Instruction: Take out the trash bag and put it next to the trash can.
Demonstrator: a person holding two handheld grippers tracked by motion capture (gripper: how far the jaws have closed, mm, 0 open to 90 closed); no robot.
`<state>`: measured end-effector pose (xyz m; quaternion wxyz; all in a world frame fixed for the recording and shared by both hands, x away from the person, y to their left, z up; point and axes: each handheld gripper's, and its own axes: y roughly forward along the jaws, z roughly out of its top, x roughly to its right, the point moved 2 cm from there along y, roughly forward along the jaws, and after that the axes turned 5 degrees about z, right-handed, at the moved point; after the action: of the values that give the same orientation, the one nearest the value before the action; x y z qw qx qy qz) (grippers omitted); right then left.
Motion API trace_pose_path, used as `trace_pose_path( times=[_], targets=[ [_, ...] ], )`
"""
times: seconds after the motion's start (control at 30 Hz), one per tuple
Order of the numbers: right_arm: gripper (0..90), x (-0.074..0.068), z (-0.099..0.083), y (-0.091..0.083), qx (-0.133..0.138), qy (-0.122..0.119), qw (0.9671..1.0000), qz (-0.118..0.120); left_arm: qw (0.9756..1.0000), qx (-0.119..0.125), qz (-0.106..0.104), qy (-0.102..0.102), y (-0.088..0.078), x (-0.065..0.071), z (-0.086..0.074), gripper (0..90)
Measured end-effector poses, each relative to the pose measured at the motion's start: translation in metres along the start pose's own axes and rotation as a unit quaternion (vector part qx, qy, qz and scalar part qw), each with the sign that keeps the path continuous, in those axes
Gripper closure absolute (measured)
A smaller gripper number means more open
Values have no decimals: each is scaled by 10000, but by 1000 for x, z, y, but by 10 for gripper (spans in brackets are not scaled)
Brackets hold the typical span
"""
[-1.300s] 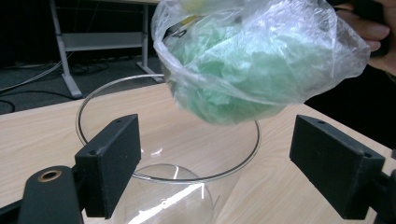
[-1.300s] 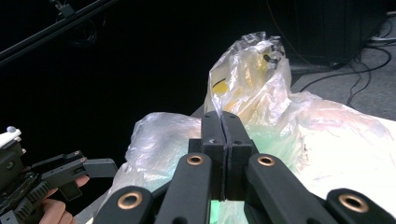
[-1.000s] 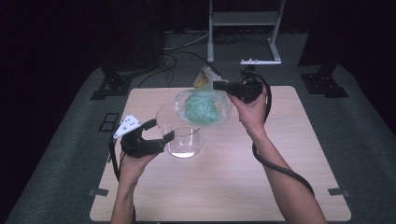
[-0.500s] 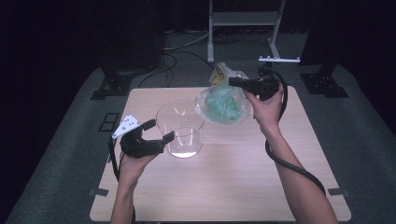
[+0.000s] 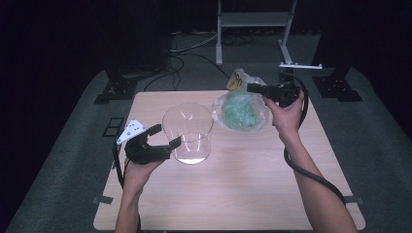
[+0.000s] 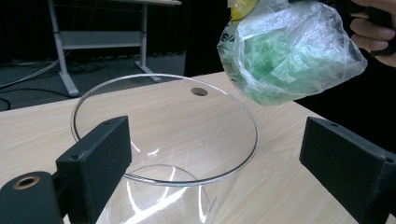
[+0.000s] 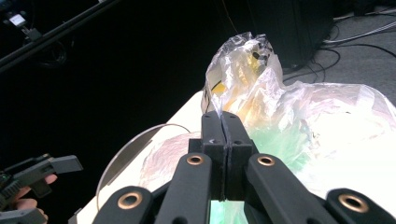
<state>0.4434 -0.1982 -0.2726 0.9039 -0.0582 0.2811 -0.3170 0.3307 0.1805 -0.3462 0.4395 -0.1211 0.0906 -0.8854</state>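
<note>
A wide clear glass vessel (image 5: 187,132) stands on the wooden table (image 5: 243,194), left of centre; its round rim (image 6: 163,126) is near in the left gripper view. My left gripper (image 5: 167,135) sits low at the vessel's left side, its jaws wide open (image 6: 215,172) and not pressing the glass. A clear plastic bag of green stuff (image 5: 240,112) hangs above the table to the right of the vessel, with a yellow label at its top. My right gripper (image 5: 250,88) is shut on the bag's crumpled film (image 7: 223,126). The bag (image 6: 289,56) hangs beyond the rim.
A small round hole (image 6: 199,92) marks the tabletop behind the vessel. A white metal stand (image 5: 252,19) and loose cables (image 5: 189,48) lie on the grey floor past the table's far edge. Dark equipment legs (image 5: 114,90) flank the far corners.
The right gripper has carried the bag to the right, from over the vessel's far rim to beside it. The left gripper and the vessel have stayed put.
</note>
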Motion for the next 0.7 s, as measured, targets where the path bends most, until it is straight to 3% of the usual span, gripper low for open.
trace_pose_path(
  times=[0.7],
  targets=[
    [900, 32, -20, -8, -76, 243, 9994, -219, 9999, -126, -10, -31, 8, 2, -4, 80]
  ],
)
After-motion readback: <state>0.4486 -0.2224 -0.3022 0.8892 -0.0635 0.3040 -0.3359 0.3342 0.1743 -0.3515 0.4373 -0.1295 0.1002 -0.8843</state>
